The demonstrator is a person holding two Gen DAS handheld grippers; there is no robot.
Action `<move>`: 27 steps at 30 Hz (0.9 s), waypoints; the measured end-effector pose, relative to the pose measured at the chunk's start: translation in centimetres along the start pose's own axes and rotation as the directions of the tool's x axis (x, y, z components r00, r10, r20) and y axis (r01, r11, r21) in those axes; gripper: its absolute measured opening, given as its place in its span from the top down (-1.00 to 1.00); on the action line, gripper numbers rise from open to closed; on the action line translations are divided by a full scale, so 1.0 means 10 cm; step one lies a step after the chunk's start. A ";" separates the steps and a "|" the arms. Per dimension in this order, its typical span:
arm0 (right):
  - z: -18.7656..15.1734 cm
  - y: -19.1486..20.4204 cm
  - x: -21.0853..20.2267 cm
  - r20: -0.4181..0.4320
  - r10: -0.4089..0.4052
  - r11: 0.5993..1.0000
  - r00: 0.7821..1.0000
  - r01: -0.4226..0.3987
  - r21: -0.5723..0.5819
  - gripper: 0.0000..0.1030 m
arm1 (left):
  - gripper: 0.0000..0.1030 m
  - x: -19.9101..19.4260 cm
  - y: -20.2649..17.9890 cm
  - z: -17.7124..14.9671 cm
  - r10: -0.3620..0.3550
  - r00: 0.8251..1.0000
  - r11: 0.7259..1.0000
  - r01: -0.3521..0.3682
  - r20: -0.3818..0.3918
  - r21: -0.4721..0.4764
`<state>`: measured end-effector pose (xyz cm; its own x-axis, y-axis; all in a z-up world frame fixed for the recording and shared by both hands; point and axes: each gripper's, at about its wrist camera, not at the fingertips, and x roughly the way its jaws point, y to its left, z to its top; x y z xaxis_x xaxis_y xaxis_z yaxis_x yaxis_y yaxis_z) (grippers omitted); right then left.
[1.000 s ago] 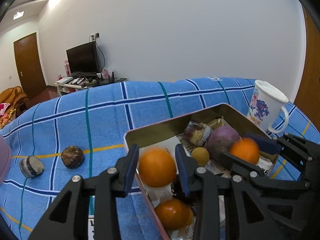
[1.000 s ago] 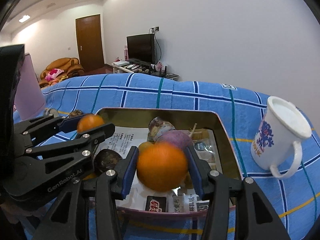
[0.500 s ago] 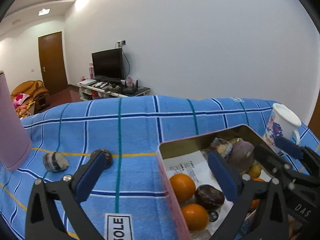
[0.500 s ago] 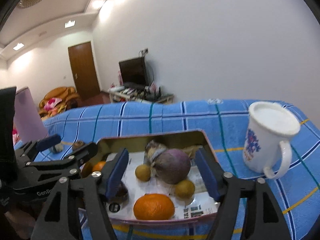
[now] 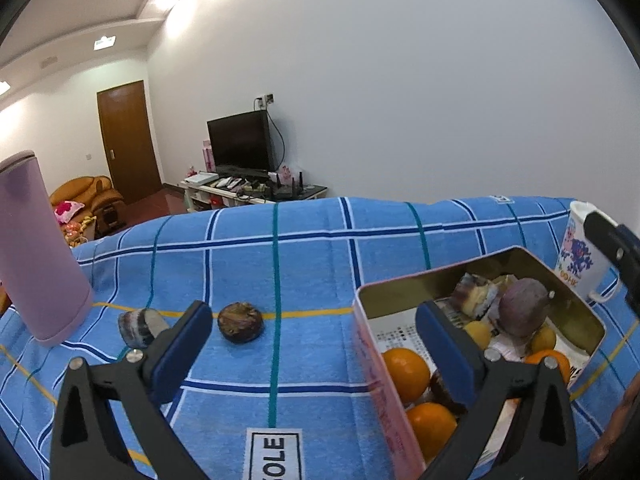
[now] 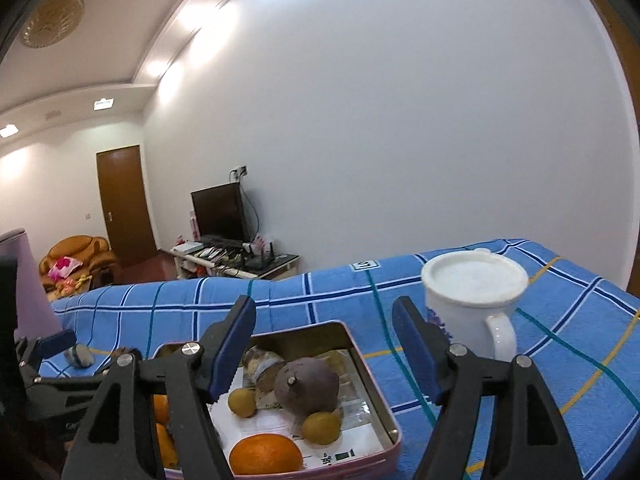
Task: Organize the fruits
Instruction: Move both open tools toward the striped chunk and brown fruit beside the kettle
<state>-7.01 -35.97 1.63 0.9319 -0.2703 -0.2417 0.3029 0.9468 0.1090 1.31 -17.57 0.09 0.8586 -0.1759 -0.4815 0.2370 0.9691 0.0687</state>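
Both claws gape empty, jaws just opened, fruit already in the tin (image 5: 558,280): the left gripper (image 5: 314,338) should swing toward 10 o'clock, straddle the dark fruit (image 5: 240,322) on the open blue cloth (image 5: 312,264), clearing the tin's near rim; right gripper (image 6: 324,350) hovers over the tin.

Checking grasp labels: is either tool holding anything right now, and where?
Nothing is held. Left tool and right tool have just opened, empty; the oranges lie in the tin.

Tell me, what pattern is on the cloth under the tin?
The cloth is bright blue with a grid of dark blue, white, teal and yellow lines; the left wrist view shows it best.
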 end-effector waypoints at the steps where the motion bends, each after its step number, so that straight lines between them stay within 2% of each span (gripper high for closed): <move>1: 0.00 -0.01 0.00 0.004 -0.008 1.000 1.000 0.008 0.004 -0.39 | -1.00 -0.01 0.00 -0.01 0.003 1.000 1.000 -0.003 -0.003 0.004; 6: 0.02 -0.02 -0.01 0.010 -0.032 0.999 0.999 0.032 0.014 -0.39 | -1.00 -0.07 0.06 -0.03 0.000 1.000 1.000 0.000 0.014 -0.001; 10: -0.01 0.00 0.02 -0.018 -0.028 0.999 0.999 0.029 0.040 -0.39 | -1.00 -0.10 0.11 -0.05 0.000 1.000 1.000 0.000 0.015 0.001; 19: -0.08 0.30 0.04 -0.057 -0.040 0.999 0.998 0.041 0.019 -0.40 | -1.00 -0.14 0.27 -0.11 0.001 1.000 1.000 -0.001 0.005 0.003; 27: -0.14 0.59 0.08 -0.092 -0.029 1.000 0.995 0.030 0.007 -0.40 | -1.00 -0.14 0.48 -0.15 0.040 0.999 0.999 -0.040 0.006 0.024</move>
<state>-4.79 -30.33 0.78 0.9005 -0.2807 -0.3321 0.3322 0.9369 0.1088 0.53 -12.42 -0.22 0.8700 -0.1381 -0.4733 0.2134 0.9709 0.1090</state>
